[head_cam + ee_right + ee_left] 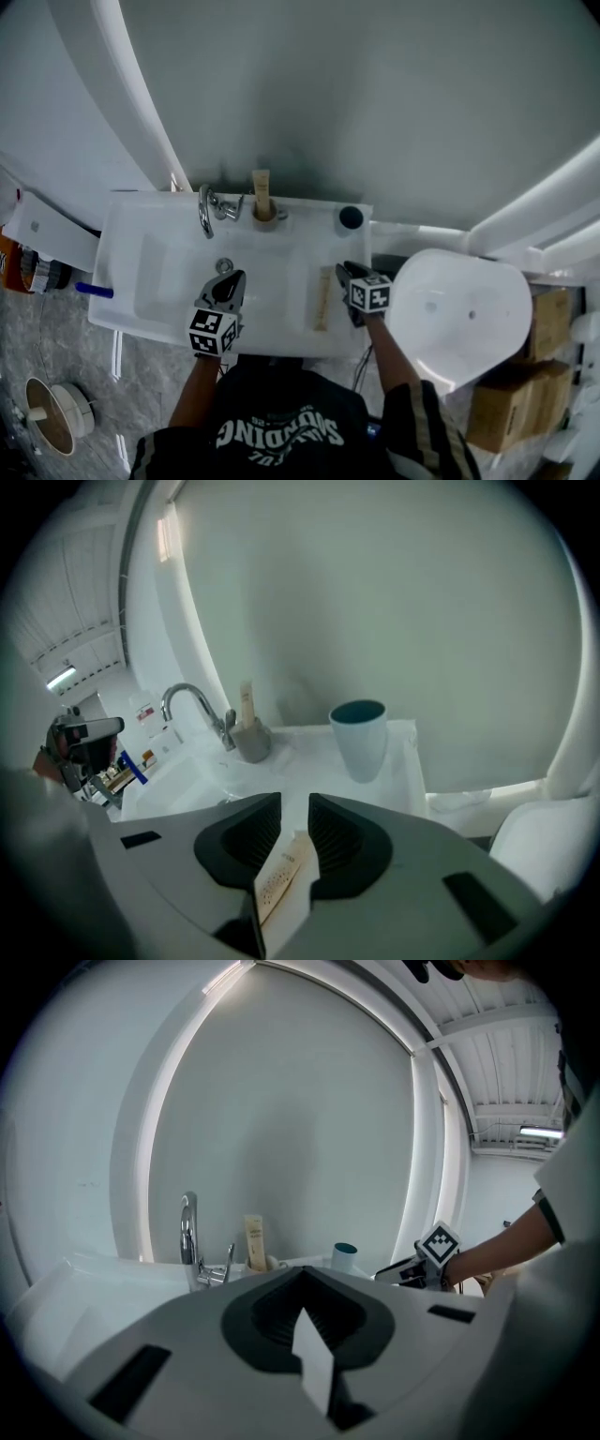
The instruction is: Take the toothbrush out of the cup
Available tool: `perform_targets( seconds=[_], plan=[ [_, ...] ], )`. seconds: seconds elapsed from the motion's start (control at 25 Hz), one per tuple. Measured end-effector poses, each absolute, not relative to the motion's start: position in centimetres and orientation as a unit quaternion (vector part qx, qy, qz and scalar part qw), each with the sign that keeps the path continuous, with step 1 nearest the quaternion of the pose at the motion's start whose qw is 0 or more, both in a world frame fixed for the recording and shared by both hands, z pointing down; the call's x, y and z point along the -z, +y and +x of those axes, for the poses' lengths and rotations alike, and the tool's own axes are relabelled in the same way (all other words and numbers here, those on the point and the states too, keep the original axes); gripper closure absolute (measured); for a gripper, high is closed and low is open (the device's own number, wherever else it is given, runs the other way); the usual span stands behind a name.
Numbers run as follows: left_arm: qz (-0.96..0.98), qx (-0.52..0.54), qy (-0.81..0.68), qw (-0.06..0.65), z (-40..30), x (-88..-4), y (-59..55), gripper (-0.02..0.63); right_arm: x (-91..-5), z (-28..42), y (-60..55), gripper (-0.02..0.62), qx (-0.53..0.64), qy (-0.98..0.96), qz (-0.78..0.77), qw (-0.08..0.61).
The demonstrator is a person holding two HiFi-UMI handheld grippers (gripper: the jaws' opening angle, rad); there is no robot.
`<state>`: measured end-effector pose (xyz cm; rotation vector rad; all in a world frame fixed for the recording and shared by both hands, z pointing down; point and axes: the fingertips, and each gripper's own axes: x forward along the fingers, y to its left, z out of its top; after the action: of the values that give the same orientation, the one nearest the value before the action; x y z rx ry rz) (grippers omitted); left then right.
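A white sink counter (127, 272) fills the middle of the head view, with a toilet (450, 314) to its right and cardboard boxes (525, 403) beyond that.

The person leans over the near edge with both tools out. The left gripper (230, 279) hovers over the basin with its jaws pressed together on nothing, apparently parked clear of the work. The right gripper (345, 272) is over the counter's right side. Its jaws are drawn in to a thin slit, and a flat beige strip sits in that slit. This is judged to be the toothbrush (322, 300), pinched by its far end with its length trailing back toward the person.

A chrome tap (206, 208) stands at the far edge. Just right of it, a beige tube (262, 197) is propped upright in a holder.

The cup (351, 217) stands upright in the far right corner, well apart from the brush. Its dark mouth shows nothing inside, so the lift-out looks done.

Dots and small print on the brush's beige face are too small to read, as is the tube's label. The white lettering on the dark shirt is upside down here and cannot be read with confidence.
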<state>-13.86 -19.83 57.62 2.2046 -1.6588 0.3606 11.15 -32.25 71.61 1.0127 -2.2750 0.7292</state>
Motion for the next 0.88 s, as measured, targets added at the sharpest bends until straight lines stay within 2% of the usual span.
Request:
perform_targets(
  seconds=[0.16,0.44,0.88],
  plan=[
    [0.787,-0.126,-0.579,0.170,-14.6,-57.0,-21.2,0.606,-66.2,10.1,-32.7,0.597,-0.193,-0.868,0.401,0.219],
    [0.803,-0.111,-0.565,0.152,-15.0,-55.6,-23.5,0.606,-59.3,8.4,-32.1,0.597,-0.125,-0.882,0.434,0.136],
    [0.806,-0.106,-0.561,0.156,-16.5,-55.8,-24.5,0.606,-57.6,5.0,-32.2,0.597,-0.112,-0.887,0.425,0.142]
  ],
)
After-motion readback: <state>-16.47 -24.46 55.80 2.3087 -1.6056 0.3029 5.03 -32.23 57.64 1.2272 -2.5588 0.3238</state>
